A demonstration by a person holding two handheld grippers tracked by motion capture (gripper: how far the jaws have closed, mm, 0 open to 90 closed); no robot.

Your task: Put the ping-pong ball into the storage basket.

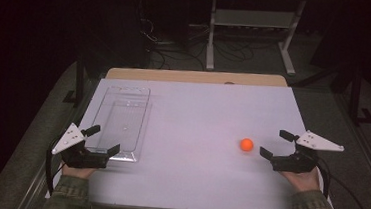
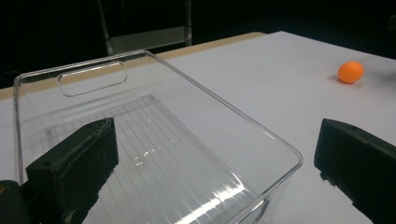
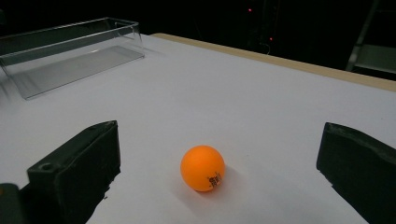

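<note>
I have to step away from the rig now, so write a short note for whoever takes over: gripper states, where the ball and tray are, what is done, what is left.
Left gripper: open, holding nothing, at the near end of the clear tray, one jaw over the tray and one outside it.
Right gripper: open, holding nothing, facing the orange ball, jaws not touching it.
Ball: resting on the white table, right of centre, apart from the tray.
Tray: on the left side, nothing in it.
Done: both grippers in position, nothing picked up.
Left: probably close the right gripper on the ball, carry it over and drop it in the tray.
</note>
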